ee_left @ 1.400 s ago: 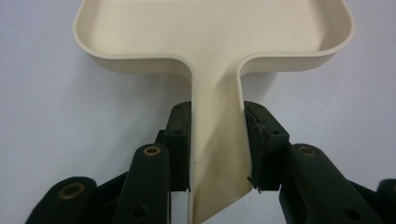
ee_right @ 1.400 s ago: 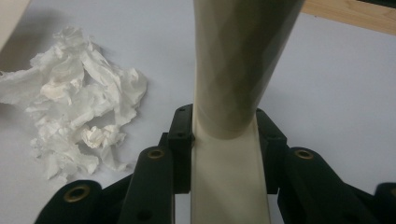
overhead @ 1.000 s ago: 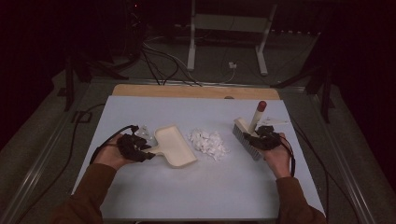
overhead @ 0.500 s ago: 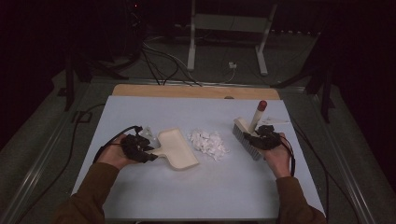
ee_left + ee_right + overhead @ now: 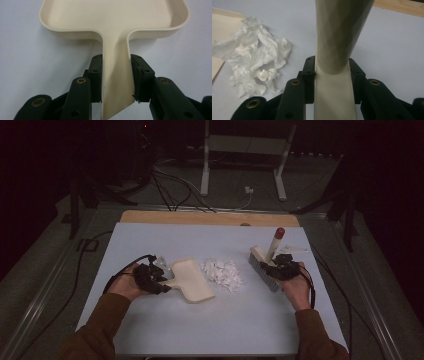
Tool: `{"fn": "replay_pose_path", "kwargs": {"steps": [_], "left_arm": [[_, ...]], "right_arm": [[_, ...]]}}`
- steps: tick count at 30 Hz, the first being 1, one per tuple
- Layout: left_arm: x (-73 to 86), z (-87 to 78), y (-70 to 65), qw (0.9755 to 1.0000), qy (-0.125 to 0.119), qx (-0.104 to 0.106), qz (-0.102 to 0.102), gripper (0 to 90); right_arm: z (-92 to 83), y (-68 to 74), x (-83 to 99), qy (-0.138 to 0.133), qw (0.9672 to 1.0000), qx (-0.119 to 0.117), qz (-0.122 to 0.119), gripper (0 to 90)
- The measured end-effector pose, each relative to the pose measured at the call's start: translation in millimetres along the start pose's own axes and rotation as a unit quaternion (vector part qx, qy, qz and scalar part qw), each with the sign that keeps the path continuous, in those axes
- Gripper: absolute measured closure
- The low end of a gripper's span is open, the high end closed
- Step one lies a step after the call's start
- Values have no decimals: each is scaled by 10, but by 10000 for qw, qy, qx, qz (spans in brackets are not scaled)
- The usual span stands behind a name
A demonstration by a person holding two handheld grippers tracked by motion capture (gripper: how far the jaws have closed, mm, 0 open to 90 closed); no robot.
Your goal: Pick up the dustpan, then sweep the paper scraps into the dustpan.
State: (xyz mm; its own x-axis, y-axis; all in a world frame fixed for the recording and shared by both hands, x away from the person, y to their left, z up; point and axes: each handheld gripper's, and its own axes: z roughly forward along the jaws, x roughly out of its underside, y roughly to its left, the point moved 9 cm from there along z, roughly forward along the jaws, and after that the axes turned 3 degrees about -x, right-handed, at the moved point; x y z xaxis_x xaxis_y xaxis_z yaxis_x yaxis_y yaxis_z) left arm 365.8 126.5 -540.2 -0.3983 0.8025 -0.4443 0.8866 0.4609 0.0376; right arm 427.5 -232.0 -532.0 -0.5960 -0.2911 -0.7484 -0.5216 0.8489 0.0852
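A pale blue worktop (image 5: 210,330) with a wooden strip (image 5: 210,218) along its far edge stands on a grey floor (image 5: 45,245), where black cables (image 5: 170,190) trail past a white metal stand (image 5: 245,145) and a small white plug (image 5: 248,190).

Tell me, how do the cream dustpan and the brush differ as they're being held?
The dustpan lies flat on the table, left of the paper scraps; the brush stands right of them, its red-tipped handle slanting up. The dustpan is a broad shallow tray; the brush is a narrow bristled bar. Both are cream, each clamped by its handle: left gripper, right gripper.
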Motion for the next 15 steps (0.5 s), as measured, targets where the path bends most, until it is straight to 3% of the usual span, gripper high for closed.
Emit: {"fn": "replay_pose_path", "kwargs": {"steps": [5, 15], "left_arm": [[-14, -6, 11, 10000, 46, 29, 30, 662], [-42, 35, 9, 10000, 84, 37, 26, 662]], "right_arm": [[-6, 37, -67, -3, 10000, -55, 35, 666], [123, 196, -369, 64, 9993, -143, -347, 667]]}}
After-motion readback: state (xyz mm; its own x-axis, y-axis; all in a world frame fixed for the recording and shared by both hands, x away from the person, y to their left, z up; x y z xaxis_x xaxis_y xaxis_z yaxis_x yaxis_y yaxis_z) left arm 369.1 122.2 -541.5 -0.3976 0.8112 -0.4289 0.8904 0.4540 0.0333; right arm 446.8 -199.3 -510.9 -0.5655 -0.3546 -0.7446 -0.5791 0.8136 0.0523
